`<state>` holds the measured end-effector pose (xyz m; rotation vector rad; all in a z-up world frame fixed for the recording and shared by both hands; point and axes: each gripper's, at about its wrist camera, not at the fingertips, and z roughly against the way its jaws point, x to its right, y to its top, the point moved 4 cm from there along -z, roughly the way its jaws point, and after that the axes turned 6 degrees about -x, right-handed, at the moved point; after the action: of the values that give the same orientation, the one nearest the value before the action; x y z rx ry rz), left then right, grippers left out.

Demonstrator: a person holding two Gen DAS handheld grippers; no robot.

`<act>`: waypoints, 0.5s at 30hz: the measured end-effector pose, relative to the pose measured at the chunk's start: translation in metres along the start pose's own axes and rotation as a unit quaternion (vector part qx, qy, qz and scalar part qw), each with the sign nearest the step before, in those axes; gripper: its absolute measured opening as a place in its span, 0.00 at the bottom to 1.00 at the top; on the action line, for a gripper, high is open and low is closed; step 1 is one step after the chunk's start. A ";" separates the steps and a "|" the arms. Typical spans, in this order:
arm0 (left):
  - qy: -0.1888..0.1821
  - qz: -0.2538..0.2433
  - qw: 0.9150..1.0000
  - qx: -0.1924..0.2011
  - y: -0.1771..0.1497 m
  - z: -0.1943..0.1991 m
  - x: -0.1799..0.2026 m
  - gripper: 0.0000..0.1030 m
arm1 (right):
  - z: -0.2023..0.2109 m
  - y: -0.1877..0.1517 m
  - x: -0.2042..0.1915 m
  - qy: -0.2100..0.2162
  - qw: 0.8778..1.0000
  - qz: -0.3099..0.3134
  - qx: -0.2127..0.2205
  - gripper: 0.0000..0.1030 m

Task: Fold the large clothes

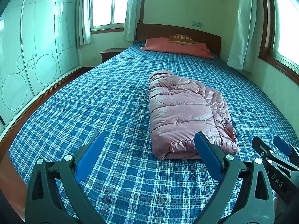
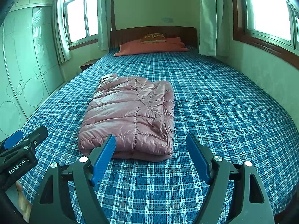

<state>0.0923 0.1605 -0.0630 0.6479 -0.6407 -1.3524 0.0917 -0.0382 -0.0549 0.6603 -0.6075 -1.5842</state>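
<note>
Pink and glossy, the quilted down jacket [image 1: 186, 112] lies folded into a puffy rectangle on the middle of the bed [image 1: 93, 112], hem end towards you, its layered edges stacked along one side. Your left hand-held gripper [image 1: 149, 149] and right hand-held gripper [image 2: 149, 147] both stand wide open over the blue plaid sheet [image 2: 214, 102], gripping nothing, just short of the jacket. Beyond it you see an orange pillow [image 2: 149, 47], a wooden headboard [image 2: 130, 34], curtained windows and a pale wardrobe [image 1: 37, 46].
</note>
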 end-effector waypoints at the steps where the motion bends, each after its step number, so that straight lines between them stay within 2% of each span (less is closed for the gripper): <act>1: 0.000 -0.001 1.000 0.000 0.000 0.000 0.000 0.94 | 0.000 0.000 0.000 0.000 1.000 0.000 0.001 0.74; 15: -0.002 -0.005 1.000 -0.002 -0.002 -0.004 -0.001 0.94 | 0.000 -0.001 0.001 0.003 1.000 0.000 0.001 0.74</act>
<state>0.0939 0.1617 -0.0668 0.6460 -0.6376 -1.3640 0.0916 -0.0387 -0.0557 0.6669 -0.6040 -1.5807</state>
